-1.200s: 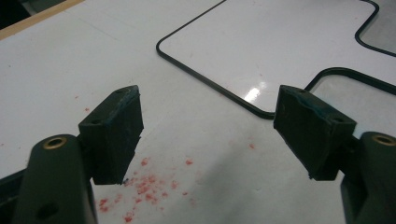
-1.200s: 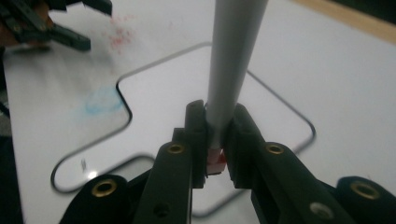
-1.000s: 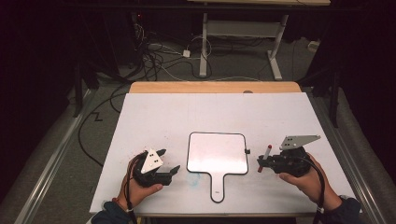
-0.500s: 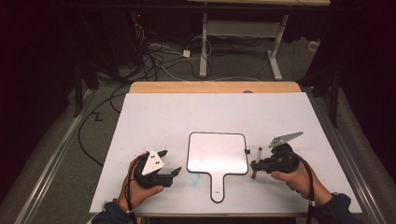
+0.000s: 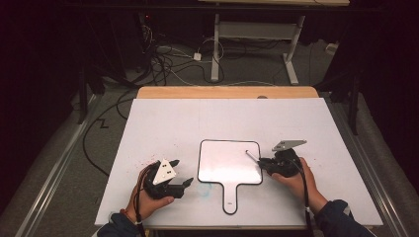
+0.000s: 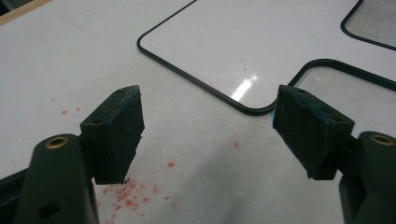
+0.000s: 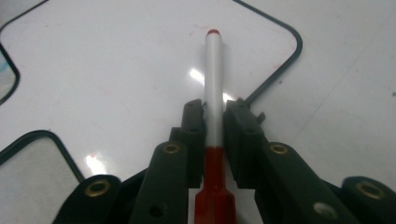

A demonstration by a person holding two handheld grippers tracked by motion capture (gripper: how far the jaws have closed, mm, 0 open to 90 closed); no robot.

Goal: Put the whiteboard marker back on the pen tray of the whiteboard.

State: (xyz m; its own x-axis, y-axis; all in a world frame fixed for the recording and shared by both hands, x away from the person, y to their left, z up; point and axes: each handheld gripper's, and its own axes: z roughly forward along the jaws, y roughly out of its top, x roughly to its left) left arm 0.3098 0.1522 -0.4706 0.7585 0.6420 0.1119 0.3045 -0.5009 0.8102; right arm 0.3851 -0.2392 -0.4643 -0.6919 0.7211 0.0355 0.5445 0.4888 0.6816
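Note:
A small white handled whiteboard (image 5: pixel 230 163) with a black rim lies on the white table. My right gripper (image 5: pixel 262 162) is at its right edge, shut on a marker (image 5: pixel 251 155). In the right gripper view the pads press the marker (image 7: pixel 214 79) at the joint of its white barrel and red end. Its red tip points over the whiteboard (image 7: pixel 116 60) near a rounded corner. These jaws have just been opening slightly with the marker still between them. My left gripper (image 5: pixel 187 183) rests left of the board's handle, open and empty (image 6: pixel 208 121).
Red crumbs (image 6: pixel 126 191) dot the table by the left gripper, and a faint bluish smudge (image 5: pixel 203 188) lies near the handle. A wooden strip (image 5: pixel 227 92) edges the far side of the table. Cables (image 5: pixel 163 59) and desk legs lie on the floor beyond.
My right gripper has moved left and down with the marker, from right of the whiteboard to its right edge; the tip now lies over the board. The left gripper has stayed put.

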